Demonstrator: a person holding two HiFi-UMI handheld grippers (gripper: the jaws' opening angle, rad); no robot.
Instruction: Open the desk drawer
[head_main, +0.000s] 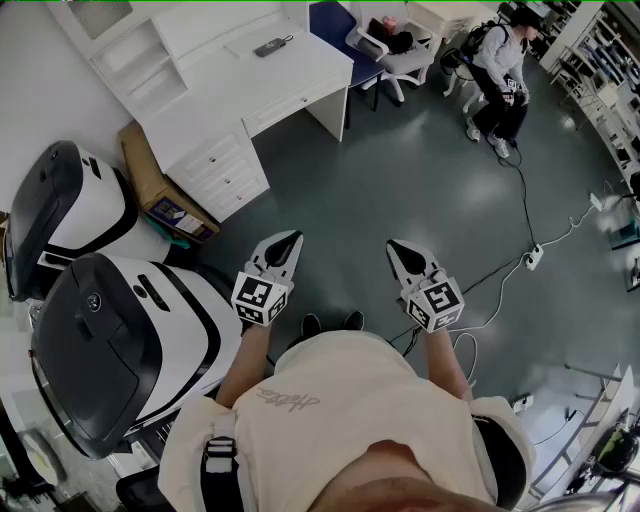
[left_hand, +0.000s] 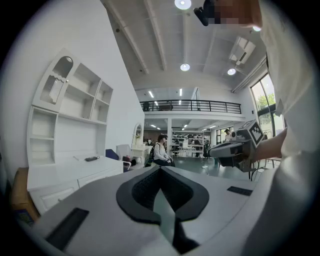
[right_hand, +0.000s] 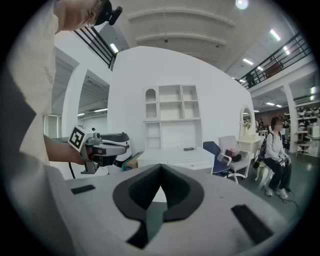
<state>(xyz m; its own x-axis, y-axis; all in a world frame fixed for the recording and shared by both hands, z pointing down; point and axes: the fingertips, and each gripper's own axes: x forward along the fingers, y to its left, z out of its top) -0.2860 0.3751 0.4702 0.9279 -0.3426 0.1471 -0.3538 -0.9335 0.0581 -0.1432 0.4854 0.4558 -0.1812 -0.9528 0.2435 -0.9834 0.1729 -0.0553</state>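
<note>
Left gripper (head_main: 289, 241) and right gripper (head_main: 397, 247): both pressed shut on nothing, side by side above the grey floor (head_main: 400, 170), well apart from the white desk (head_main: 235, 70).
Each gripper view shows its own jaw tips meeting with only air ahead, and each catches the other gripper off to one side. Only the head view looks down on the desk's drawers (head_main: 226, 172), all pushed in, stacked at the end of the desk next to a cardboard box (head_main: 150, 180). The right gripper view alone faces the desk squarely, with the shelf unit (right_hand: 170, 107) rising above it and a seated person (right_hand: 276, 150) at its right.
</note>
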